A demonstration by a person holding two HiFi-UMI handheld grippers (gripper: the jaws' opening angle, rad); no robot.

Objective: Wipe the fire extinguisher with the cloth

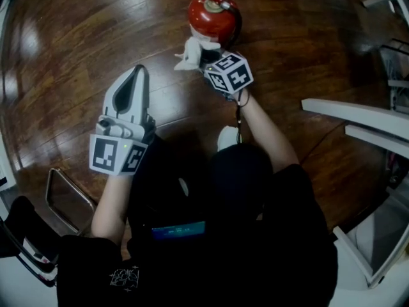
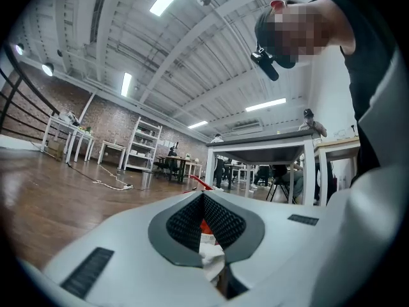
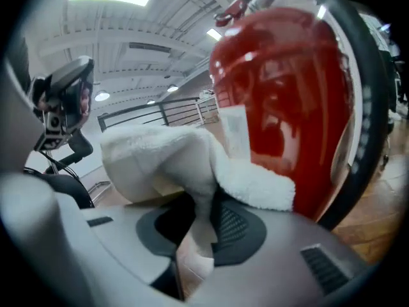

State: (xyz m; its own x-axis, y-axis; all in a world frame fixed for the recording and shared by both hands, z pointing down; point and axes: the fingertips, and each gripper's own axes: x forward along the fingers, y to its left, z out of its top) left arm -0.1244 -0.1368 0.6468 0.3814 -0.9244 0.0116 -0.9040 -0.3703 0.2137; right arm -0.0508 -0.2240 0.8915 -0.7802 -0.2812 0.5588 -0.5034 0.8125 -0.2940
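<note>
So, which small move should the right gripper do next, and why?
Probably slide the cloth across the fire extinguisher: the right gripper is shut on the cloth, which lies right at the red body.

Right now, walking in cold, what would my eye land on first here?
The shiny red fire extinguisher stands on the dark wooden floor, at the top of the head view. The right gripper is shut on a fluffy white cloth held against its red side. The left gripper hangs shut and empty, off to the left.
</note>
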